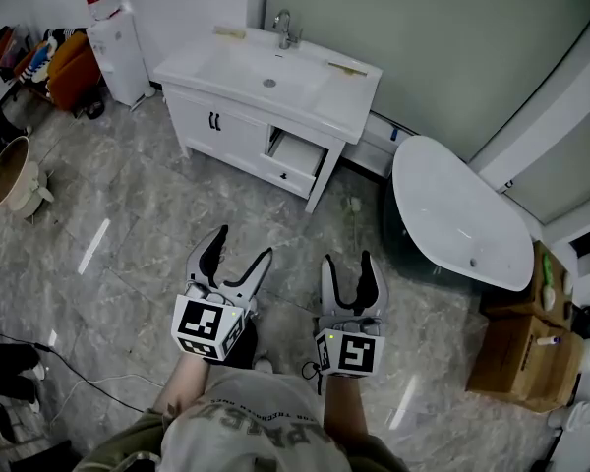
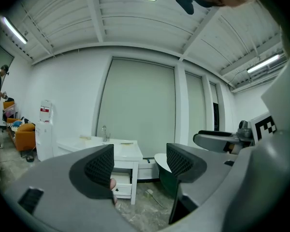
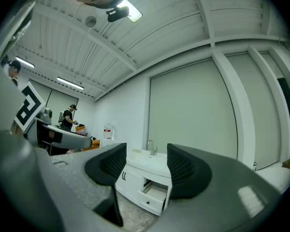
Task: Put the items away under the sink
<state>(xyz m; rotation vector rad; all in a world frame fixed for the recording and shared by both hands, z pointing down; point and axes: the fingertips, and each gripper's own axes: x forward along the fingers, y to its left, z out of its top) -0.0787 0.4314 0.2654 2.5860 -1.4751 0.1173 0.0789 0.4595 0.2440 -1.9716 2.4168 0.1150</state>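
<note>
Well back from the white sink vanity, on a grey marbled floor, a person holds two sets of tongs at waist height, pointed toward it. The left tongs and right tongs both stand spread wide with nothing between them, apparently readied for a pickup not yet begun. Two small tan items, too small to identify, lie on the vanity's tabletop: one left of the basin, one right. Below, a drawer stands pulled open beside closed double doors, likely waiting to receive them.
</note>
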